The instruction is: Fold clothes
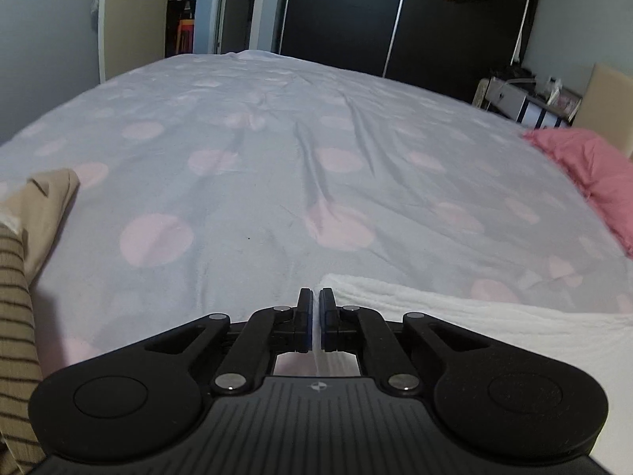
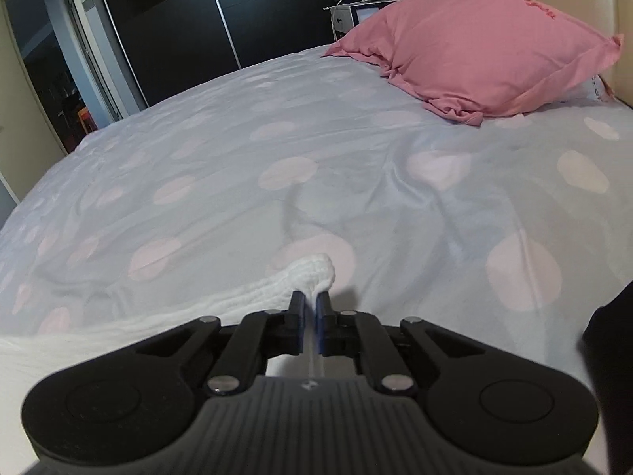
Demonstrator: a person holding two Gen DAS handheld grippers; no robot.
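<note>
Both grippers clenched on white cloth (image 2: 312, 273), left gripper (image 1: 315, 297) seemingly pinching its edge, right gripper (image 2: 310, 301) bunching a corner.

Frame edge cuts off the striped garment (image 1: 14, 316).

A bed with a dotted cover in a bedroom

The bed (image 1: 277, 166) has a pale grey-blue cover with pink dots, a little wrinkled. A pink pillow (image 2: 474, 51) lies at the upper right of the right wrist view. A dark wardrobe (image 1: 395, 19) with sliding doors stands behind the bed, and a small cluttered bedside unit (image 1: 522, 103) is at the right.
</note>
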